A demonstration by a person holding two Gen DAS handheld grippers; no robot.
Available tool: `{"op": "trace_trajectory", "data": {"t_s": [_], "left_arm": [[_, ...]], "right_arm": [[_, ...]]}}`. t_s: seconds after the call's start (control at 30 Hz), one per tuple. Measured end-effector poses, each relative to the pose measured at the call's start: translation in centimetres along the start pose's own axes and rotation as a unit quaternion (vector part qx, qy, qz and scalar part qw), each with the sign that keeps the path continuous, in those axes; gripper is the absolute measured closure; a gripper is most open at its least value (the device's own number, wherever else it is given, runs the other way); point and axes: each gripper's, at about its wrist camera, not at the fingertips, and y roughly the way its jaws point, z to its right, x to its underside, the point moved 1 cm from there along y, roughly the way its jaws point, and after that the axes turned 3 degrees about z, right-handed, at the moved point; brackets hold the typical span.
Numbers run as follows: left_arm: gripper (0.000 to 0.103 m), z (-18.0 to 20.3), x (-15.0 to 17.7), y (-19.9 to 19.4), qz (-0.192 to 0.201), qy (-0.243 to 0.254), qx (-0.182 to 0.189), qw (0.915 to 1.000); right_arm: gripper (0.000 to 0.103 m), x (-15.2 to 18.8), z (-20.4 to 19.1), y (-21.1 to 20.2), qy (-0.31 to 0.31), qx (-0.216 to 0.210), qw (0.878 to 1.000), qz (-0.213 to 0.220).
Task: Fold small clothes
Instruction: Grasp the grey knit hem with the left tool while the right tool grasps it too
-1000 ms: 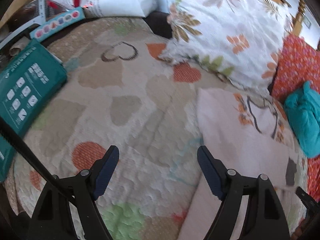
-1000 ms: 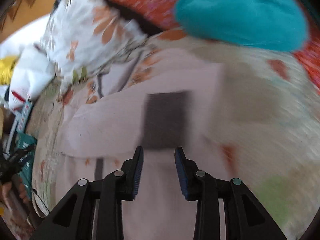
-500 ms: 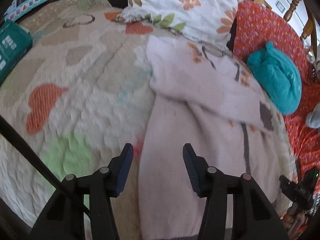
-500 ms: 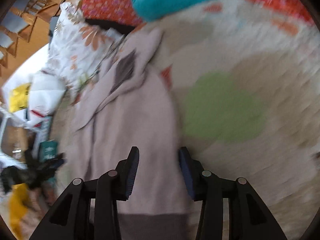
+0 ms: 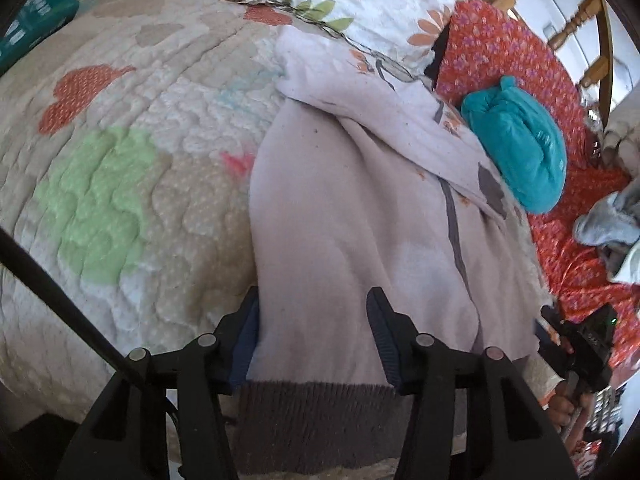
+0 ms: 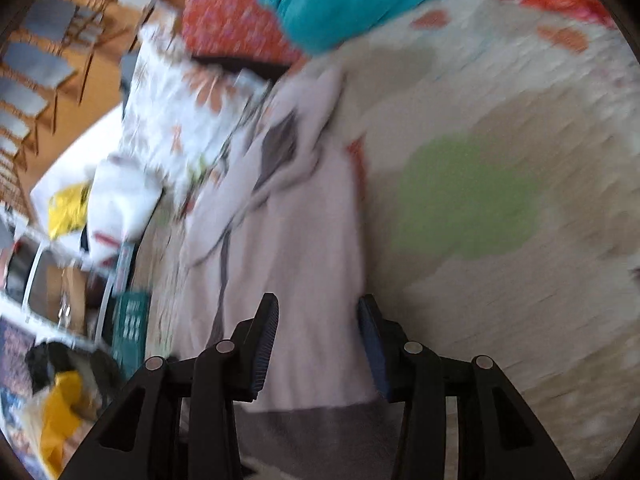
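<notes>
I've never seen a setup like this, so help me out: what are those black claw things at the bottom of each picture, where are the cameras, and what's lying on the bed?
Each picture comes from a wide-angle camera mounted on a hand-held pincer tool, looking forward along its two fingers. A person holds one tool in each hand; no robot arm is involved.

One view is from the left gripper, the other from the right gripper. The right view is blurred.

On the heart-patterned quilt lies a pale pink sweater with a dark grey ribbed hem. Beyond it are a floral pillow, a teal bundle of cloth and a red flowered cloth.

Both grippers straddle the sweater's lower part near the hem, jaws apart. Neither pinches it yet, so nothing is held.
</notes>
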Motion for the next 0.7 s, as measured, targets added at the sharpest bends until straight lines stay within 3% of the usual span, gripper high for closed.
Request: {"op": "trace_trajectory", "data": {"t_s": [0.13,0.23,0.37,0.53,0.7], "left_arm": [[0.048,-1.0,-0.2,0.2,-0.007,-0.03,0.021,0.9993],[0.046,-0.8,0.1,0.4,-0.01,-0.038,0.036,0.9986],[0.051,-0.5,0.7,0.3,-0.033,-0.032,0.062,0.997],[0.062,-1.6,2.5,-0.5,-0.038,-0.062,0.068,0.9951],[0.059,-1.5,4.4,-1.3,-0.028,-0.068,0.058,0.9956]], "right_arm": [[0.056,0.2,2.1,1.2,0.04,-0.01,0.999,-0.032],[0.056,1.3,1.0,2.5,0.025,-0.029,0.998,-0.054],[0.056,3.5,0.4,3.9,0.053,-0.095,0.989,-0.102],[0.057,4.9,0.8,3.7,0.084,-0.129,0.982,-0.113],[0.06,6.7,0.6,3.3,0.08,-0.13,0.98,-0.124]]}}
